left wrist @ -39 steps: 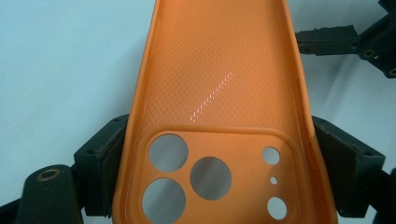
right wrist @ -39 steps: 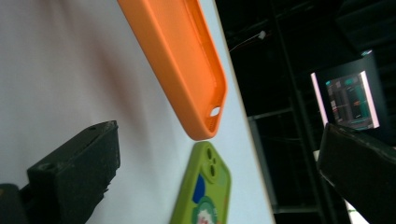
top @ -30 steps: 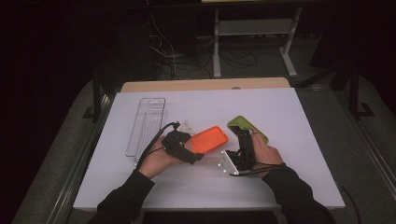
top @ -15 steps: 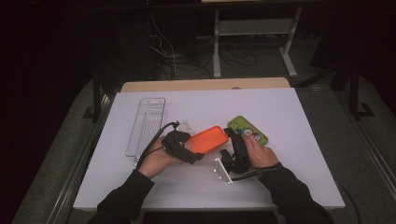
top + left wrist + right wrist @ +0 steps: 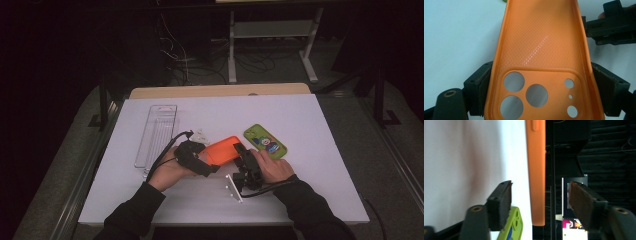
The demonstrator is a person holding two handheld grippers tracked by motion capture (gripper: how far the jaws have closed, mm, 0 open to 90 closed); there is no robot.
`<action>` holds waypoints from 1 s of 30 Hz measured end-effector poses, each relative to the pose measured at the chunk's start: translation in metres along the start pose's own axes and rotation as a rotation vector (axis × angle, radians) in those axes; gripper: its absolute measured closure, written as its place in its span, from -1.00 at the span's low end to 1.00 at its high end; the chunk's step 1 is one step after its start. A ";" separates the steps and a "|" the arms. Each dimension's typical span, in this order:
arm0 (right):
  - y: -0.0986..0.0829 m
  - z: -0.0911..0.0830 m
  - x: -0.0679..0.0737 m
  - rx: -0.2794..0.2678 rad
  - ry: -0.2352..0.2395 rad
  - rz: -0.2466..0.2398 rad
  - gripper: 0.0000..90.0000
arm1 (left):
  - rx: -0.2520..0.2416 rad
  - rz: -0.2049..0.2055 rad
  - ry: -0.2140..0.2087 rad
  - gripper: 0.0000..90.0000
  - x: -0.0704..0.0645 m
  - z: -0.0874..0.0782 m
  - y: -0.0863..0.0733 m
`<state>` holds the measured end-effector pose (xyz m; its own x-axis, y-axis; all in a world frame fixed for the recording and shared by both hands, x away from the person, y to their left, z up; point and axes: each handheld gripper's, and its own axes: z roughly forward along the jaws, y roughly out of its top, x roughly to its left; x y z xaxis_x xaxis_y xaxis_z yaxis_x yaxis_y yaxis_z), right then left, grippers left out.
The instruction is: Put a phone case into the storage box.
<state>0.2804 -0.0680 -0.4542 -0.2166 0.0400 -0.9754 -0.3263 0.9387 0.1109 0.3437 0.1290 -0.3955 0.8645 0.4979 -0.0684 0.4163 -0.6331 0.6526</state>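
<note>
White sheeting covers the bench (image 5: 310,120), with a dark room behind. Near its middle, the left hand-held gripper (image 5: 541,100) clamps the camera end of an orange phone case (image 5: 541,42), one jaw on each long side. The right hand-held gripper (image 5: 540,207) stands wide open and grips nothing, the case's far edge between its jaws. A green phone case (image 5: 265,141) lies just right. A clear plastic tray (image 5: 156,135) lies left. Bare sheet remains toward every edge.

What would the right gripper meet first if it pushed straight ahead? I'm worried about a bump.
Probably the orange phone case: its end sits between the right gripper's open fingers, though depth is unclear.
</note>
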 end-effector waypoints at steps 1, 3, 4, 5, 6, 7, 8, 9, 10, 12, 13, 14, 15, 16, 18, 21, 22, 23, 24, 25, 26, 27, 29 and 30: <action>0.001 0.000 0.000 -0.002 0.002 -0.004 -0.07 | 0.008 0.010 -0.002 -0.65 0.000 0.000 0.000; 0.001 0.000 0.001 -0.001 0.013 -0.013 0.02 | 0.005 0.008 -0.002 -0.65 0.000 0.000 0.000; 0.002 0.000 0.001 0.000 0.013 -0.019 0.08 | 0.005 0.008 -0.002 -0.65 0.000 0.000 0.000; 0.002 -0.001 0.001 -0.003 0.007 -0.024 0.18 | 0.006 0.009 -0.001 -0.65 0.000 0.000 0.000; 0.002 -0.001 0.001 -0.003 0.007 -0.024 0.18 | 0.006 0.009 -0.001 -0.65 0.000 0.000 0.000; 0.002 -0.001 0.001 -0.002 0.012 -0.025 0.27 | 0.006 0.011 0.001 -0.65 0.000 0.000 0.000; 0.002 -0.001 0.001 -0.002 0.012 -0.025 0.27 | 0.006 0.011 0.001 -0.65 0.000 0.000 0.000; 0.003 -0.001 0.001 -0.005 0.012 -0.030 0.36 | 0.003 0.010 0.000 -0.65 0.000 0.000 0.000; 0.003 -0.002 0.001 -0.005 0.007 -0.035 0.41 | 0.005 0.013 0.002 -0.65 0.000 0.000 0.000; 0.003 -0.002 0.001 -0.008 0.010 -0.039 0.49 | 0.008 0.015 0.002 -0.65 0.000 0.000 0.000; 0.003 -0.002 0.001 -0.009 0.006 -0.044 0.53 | 0.004 0.011 0.002 -0.65 -0.001 0.000 0.000; 0.003 -0.002 0.001 -0.009 0.006 -0.044 0.53 | 0.004 0.011 0.002 -0.65 -0.001 0.000 0.000; 0.004 -0.003 0.001 -0.010 0.010 -0.047 0.63 | 0.004 0.016 0.001 -0.65 -0.001 0.000 0.000; 0.004 -0.003 0.001 -0.010 0.010 -0.047 0.63 | 0.004 0.016 0.001 -0.65 -0.001 0.000 0.000; 0.004 -0.003 0.001 -0.007 0.014 -0.051 0.72 | 0.001 0.016 -0.002 -0.65 0.000 -0.001 0.001; 0.005 -0.003 0.002 -0.002 0.024 -0.059 0.74 | 0.007 0.014 -0.001 -0.65 -0.001 0.001 0.000; 0.005 -0.003 0.002 -0.001 0.029 -0.060 0.74 | 0.007 0.014 0.000 -0.65 -0.001 0.001 0.000; 0.005 -0.003 0.002 -0.001 0.027 -0.065 0.74 | 0.005 0.019 0.005 -0.65 -0.002 0.001 0.000; 0.005 -0.003 0.002 -0.001 0.025 -0.066 0.74 | 0.005 0.019 0.005 -0.65 -0.002 0.001 0.000; 0.005 -0.003 0.002 -0.001 0.026 -0.066 0.74 | 0.014 0.025 0.006 -0.66 -0.001 0.000 0.001; 0.005 -0.003 0.002 -0.002 0.023 -0.065 0.74 | 0.008 0.018 0.003 -0.68 -0.001 0.000 0.000; 0.005 -0.003 0.001 -0.001 0.023 -0.061 0.75 | -0.002 0.016 0.005 -0.73 -0.002 -0.001 0.000; 0.004 -0.002 0.001 0.005 0.030 -0.060 0.74 | -0.006 0.015 -0.003 -0.88 -0.002 -0.003 0.001; 0.004 -0.002 0.001 0.005 0.030 -0.060 0.74 | -0.006 0.015 -0.003 -0.89 -0.002 -0.003 0.001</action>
<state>0.2767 -0.0646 -0.4541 -0.2240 -0.0261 -0.9742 -0.3348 0.9409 0.0518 0.3419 0.1293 -0.3929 0.8716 0.4864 -0.0611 0.4017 -0.6372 0.6578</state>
